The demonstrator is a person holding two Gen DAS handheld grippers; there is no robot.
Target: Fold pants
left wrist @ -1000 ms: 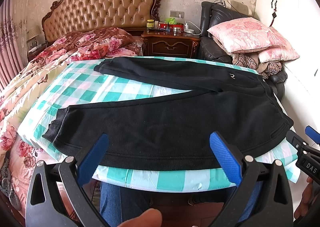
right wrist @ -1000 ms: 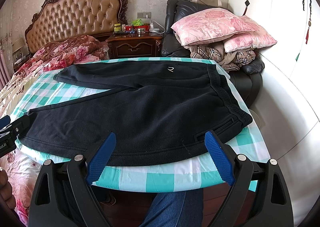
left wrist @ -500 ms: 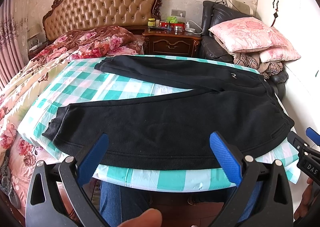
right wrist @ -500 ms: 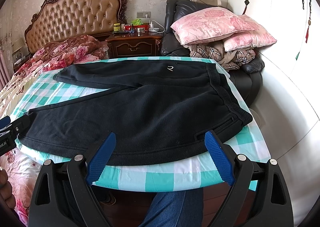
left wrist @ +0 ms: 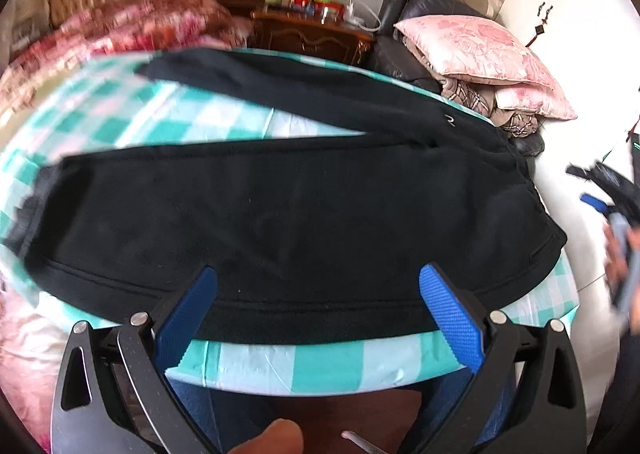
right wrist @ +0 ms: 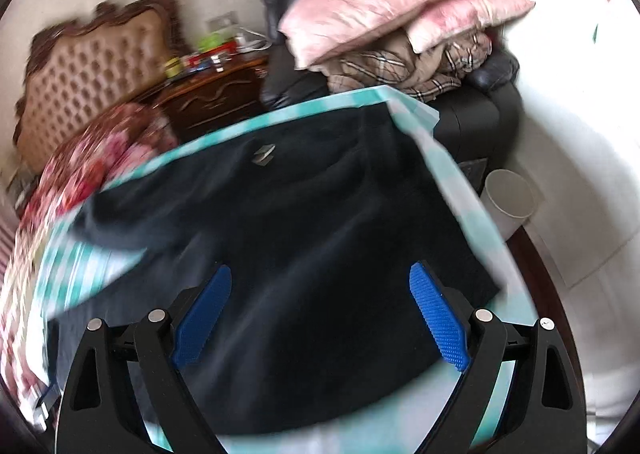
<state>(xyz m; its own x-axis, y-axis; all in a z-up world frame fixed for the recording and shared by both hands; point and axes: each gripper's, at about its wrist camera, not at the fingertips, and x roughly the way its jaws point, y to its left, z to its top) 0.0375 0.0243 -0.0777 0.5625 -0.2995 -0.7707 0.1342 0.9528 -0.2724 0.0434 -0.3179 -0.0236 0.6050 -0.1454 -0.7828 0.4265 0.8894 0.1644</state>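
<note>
Black pants (left wrist: 304, 206) lie flat on a table with a teal checked cloth (left wrist: 320, 366), legs spread to the left, waistband to the right. My left gripper (left wrist: 320, 318) is open and empty over the near edge of the near leg. My right gripper (right wrist: 320, 314) is open and empty above the waist part of the pants (right wrist: 304, 238), near the table's right end. It also shows blurred at the right edge of the left wrist view (left wrist: 604, 190).
A bed with floral bedding (left wrist: 120, 22) and a padded headboard stands behind left. A wooden nightstand (left wrist: 312, 34) with small items stands behind. A black armchair holds pink pillows (left wrist: 480, 50). A white bin (right wrist: 510, 194) stands on the floor right of the table.
Both grippers have moved forward and tilted down toward the pants. The right gripper has swung up and to the right over the waist. Both views are now motion blurred.
</note>
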